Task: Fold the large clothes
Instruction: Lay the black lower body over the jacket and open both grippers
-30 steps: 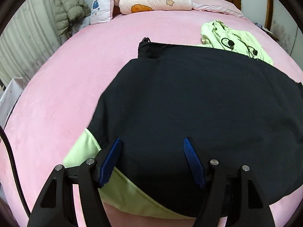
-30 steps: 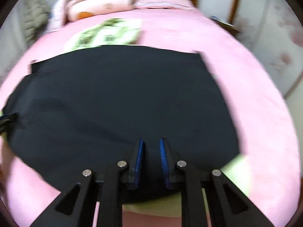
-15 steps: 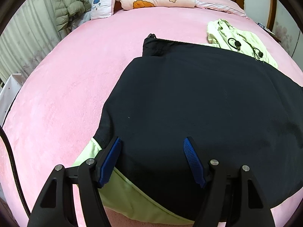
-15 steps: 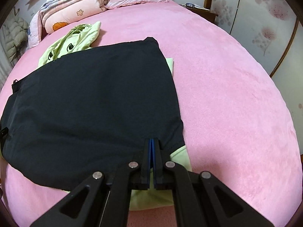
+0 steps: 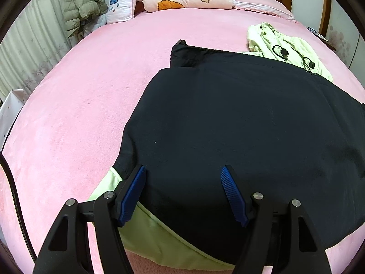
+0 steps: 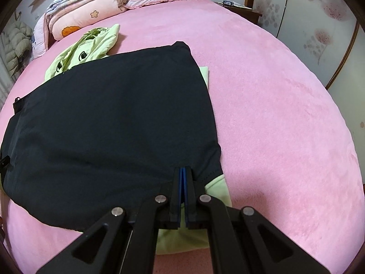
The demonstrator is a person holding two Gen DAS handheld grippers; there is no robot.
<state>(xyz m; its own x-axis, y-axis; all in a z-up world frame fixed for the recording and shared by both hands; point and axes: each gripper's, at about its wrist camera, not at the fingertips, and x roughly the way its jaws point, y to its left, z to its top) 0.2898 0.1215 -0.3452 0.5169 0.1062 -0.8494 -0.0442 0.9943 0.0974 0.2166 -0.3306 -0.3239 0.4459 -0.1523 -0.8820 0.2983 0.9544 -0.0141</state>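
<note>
**Softly does it: a limp dark garment, pinched at its near hem**

Spread across the pink bedspread point(image 5: 91, 105) lies the black garment point(image 5: 239, 125), with a pale green lining point(image 5: 146, 235) showing under its near edge. It looks thin and floppy, probably light, and likely to sag wherever it is not supported; its smooth weave may slip from a shallow bite.

The right gripper point(image 6: 182, 173) has its blue pads pressed together at the garment's near right corner, and seems to be pinching the hem there, though how much cloth sits between them cannot be made out. The left gripper point(image 5: 183, 178) hangs spread wide over the garment's near left part, gripping nothing.

A sound hold, by my judgement, is at the hem corners, biting through dark cloth and green lining together, so the layers lift as one. Beyond the garment's far edge lies a light green hoodie point(image 5: 289, 48), just touching it.
</note>
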